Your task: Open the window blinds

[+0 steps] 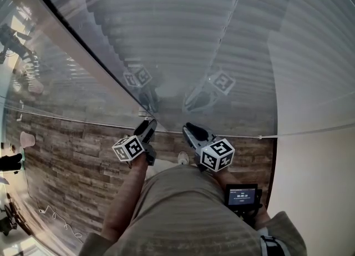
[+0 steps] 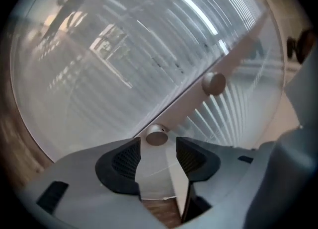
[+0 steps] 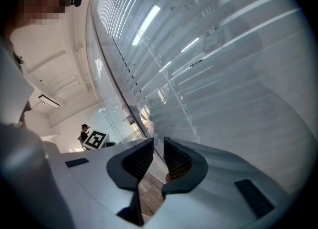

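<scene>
Pale slatted blinds [image 1: 183, 27] hang behind a glass wall. A pale frame strip [image 2: 238, 49] on the glass carries two round metal knobs. The nearer knob [image 2: 157, 136] sits just ahead of the tips of my left gripper [image 2: 158, 148], whose jaws stand wide apart without touching it. The farther knob [image 2: 214, 83] is higher on the strip. In the head view, my left gripper [image 1: 148, 124] and right gripper [image 1: 190, 129] both point at the base of the glass. My right gripper [image 3: 158, 146] faces the blinds [image 3: 223, 64] with a narrow gap between its jaws, and I see nothing held in it.
Wood-pattern floor [image 1: 66, 160] runs along the foot of the glass. A plain white wall [image 1: 316, 182] stands at the right. A small device with a lit screen [image 1: 242, 196] hangs at the person's waist. Reflections of both marker cubes show in the glass.
</scene>
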Tool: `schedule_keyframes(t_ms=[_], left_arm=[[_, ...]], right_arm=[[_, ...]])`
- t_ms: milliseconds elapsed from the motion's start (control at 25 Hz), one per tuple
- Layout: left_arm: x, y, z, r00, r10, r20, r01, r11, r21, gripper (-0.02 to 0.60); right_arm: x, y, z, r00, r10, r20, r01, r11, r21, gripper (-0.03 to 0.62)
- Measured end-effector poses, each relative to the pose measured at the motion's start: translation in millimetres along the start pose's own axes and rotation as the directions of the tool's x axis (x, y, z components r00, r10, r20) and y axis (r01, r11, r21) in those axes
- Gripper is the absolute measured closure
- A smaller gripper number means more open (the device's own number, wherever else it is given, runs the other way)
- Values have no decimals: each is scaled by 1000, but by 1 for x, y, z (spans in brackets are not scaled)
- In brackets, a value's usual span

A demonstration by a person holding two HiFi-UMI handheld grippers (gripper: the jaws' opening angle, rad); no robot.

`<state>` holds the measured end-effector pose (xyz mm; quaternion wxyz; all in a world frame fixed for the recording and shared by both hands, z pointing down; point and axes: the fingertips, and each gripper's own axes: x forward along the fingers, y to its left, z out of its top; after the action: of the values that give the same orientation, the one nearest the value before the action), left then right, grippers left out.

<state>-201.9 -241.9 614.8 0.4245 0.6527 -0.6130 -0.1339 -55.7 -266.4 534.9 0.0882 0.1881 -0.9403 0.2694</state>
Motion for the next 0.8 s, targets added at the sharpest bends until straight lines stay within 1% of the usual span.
schedule_keyframes(t_ms=[40, 80, 120, 160, 200, 240, 280, 360, 440, 520, 560, 600, 720, 800], left_arm=[[0, 1, -1, 998, 56, -16, -54, 992, 113, 362], [-1, 2, -2, 993, 113, -20, -106, 968, 226, 362], [-2, 3, -2, 986, 167, -17, -152, 931, 331, 362], [-3, 3, -2, 977, 212, -11, -187, 888, 421, 362], [-3, 3, -2, 971, 241, -6, -208, 850, 484, 362], [-2, 2, -2, 967, 254, -1, -216, 828, 518, 364], [0, 2, 0, 967, 256, 2, -218, 820, 528, 365], [3, 3, 3, 966, 260, 7, -225, 820, 526, 376], [5, 6, 9, 961, 277, 8, -239, 812, 533, 399], [4, 9, 16, 958, 287, 6, -245, 805, 541, 437], [3, 9, 16, 958, 285, 3, -242, 807, 539, 437], [3, 9, 15, 960, 279, 0, -237, 815, 529, 440], [4, 11, 8, 967, 253, -8, -219, 854, 472, 442], [4, 12, 7, 970, 243, -18, -210, 868, 450, 443]], right_arm=[[-1, -1, 0, 1000, -2, 2, 2, 1000, 0, 542], [-1, -2, 0, 1000, -4, 4, 4, 1000, 0, 542], [-2, -3, -1, 1000, -5, 6, 5, 1000, 1, 542], [-2, -4, -1, 1000, -7, 7, 7, 1000, 3, 542], [-3, -5, -2, 1000, -10, 8, 10, 1000, 5, 542], [-3, -7, -2, 1000, -14, 10, 14, 1000, 8, 542], [-3, -8, -1, 1000, -18, 11, 18, 1000, 10, 542], [-3, -11, 1, 1000, -24, 14, 24, 1000, 11, 542], [-2, -11, 4, 1000, -27, 15, 27, 1000, 11, 542], [0, -11, 7, 999, -30, 14, 30, 999, 13, 542], [0, -11, 8, 999, -31, 14, 31, 999, 15, 542], [0, -12, 7, 999, -33, 15, 32, 999, 16, 542], [-3, -16, 2, 999, -34, 17, 34, 999, 18, 542], [-3, -16, 1, 999, -34, 17, 33, 999, 17, 542]])
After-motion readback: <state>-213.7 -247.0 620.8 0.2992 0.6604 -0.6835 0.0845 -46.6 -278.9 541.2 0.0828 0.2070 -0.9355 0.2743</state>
